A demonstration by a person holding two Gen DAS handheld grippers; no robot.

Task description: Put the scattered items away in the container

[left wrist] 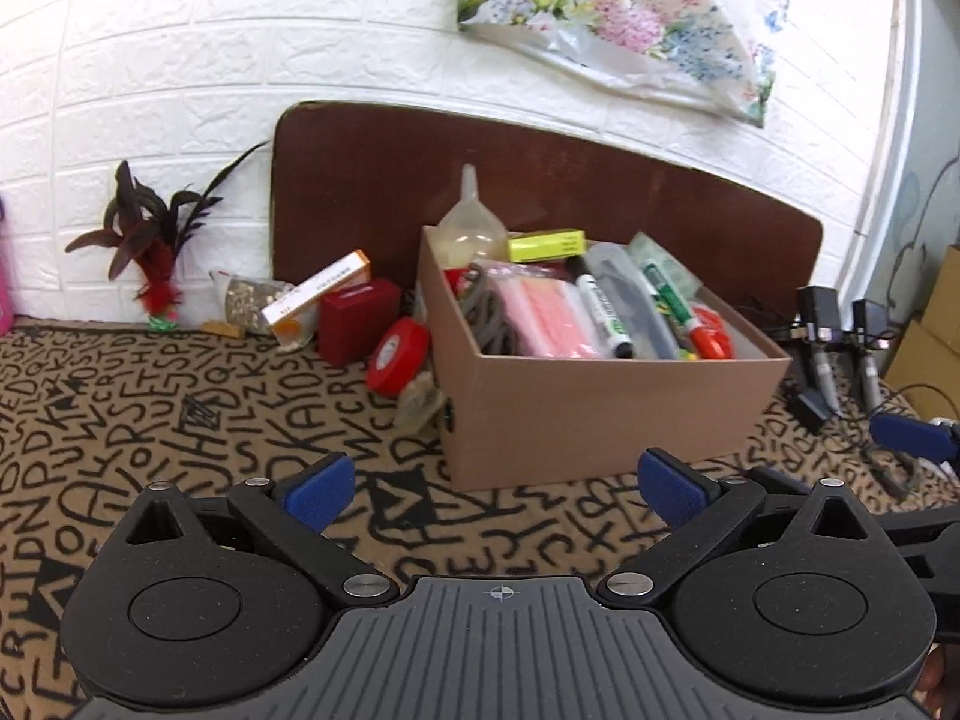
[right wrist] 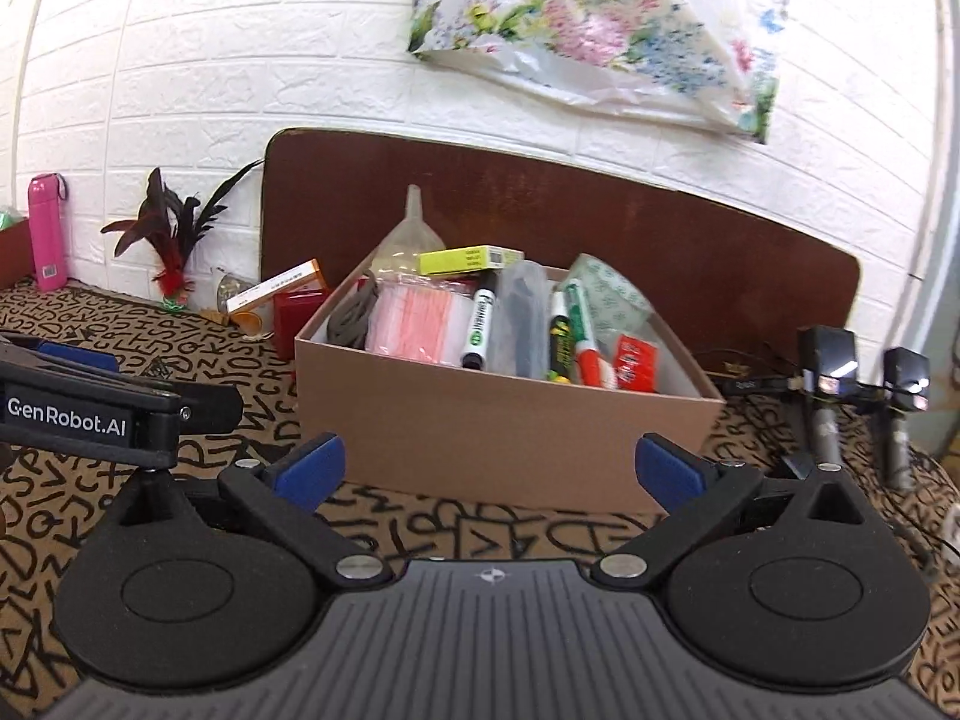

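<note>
A brown cardboard box stands on the letter-patterned cloth, filled with markers, a pink zip bag, a yellow-green box and a clear funnel. Left of it lie a red tape roll, a red box, an orange-white carton and a small clear bag. My left gripper is open and empty, in front of the box. My right gripper is open and empty, also in front of the box.
A feather shuttlecock leans on the white brick wall. A pink bottle stands far left. A brown board stands behind the box. Black adapters and cables lie to the right.
</note>
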